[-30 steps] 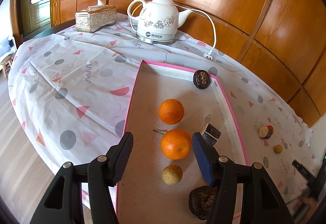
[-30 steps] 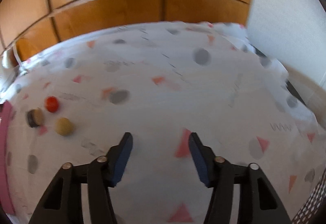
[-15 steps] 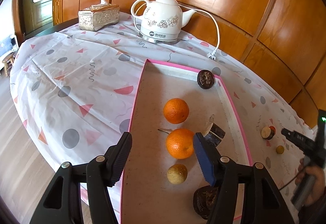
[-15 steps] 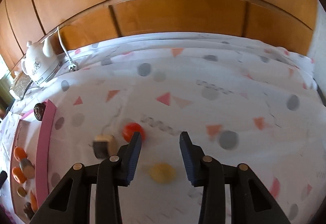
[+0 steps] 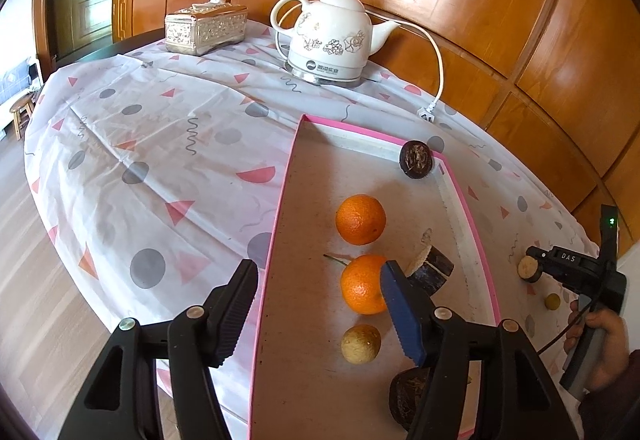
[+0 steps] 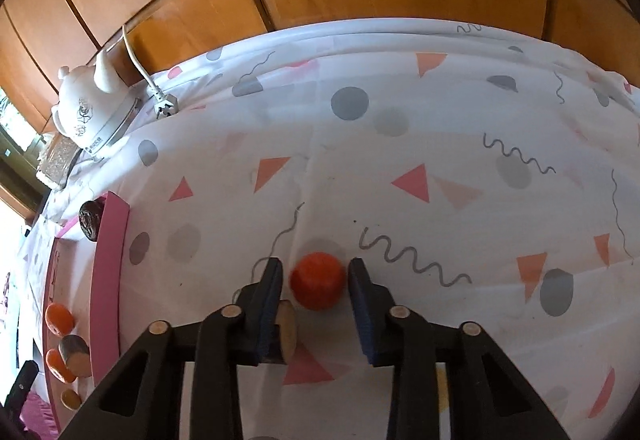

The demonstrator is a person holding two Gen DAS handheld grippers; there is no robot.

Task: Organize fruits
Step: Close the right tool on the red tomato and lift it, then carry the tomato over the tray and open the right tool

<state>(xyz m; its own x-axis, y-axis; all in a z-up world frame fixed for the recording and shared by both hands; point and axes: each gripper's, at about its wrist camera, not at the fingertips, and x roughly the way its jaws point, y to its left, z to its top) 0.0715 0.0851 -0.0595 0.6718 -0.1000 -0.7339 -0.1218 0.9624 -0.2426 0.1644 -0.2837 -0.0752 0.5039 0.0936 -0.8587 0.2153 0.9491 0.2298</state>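
Wooden wall panels stand behind your round tabletop (image 5: 160,144), which wears a white cloth with pink triangles and grey dots. On it sits a flat tray with a pink rim (image 5: 280,200), and beside the far side a white teapot-shaped kettle (image 5: 332,44) and a shiny silver tissue box (image 5: 206,26).

Half a second ago your right gripper (image 6: 314,276) was above the loose fruits, with the small round red fruit (image 6: 318,280) near its left finger. Now you have brought it lower and over, and the red fruit sits right between the two fingers. The fingers are spread and not yet squeezing; I see a gap on each side. A brown cut fruit piece with a pale face (image 6: 286,332) is just beside the left finger, maybe touching it. A small yellow fruit (image 5: 552,301) lies near too.

Your left gripper (image 5: 320,304) has drifted a little nearer the tray. It hangs released over the tray's near left part, grasping nothing. In the tray are two oranges (image 5: 360,219), a small tan round fruit (image 5: 361,344) and dark brown fruits (image 5: 416,160).

So you look ready to grab the red fruit. I think closing comes next, then carrying it left to the tray. Mind the brown piece, which could get pinched along.
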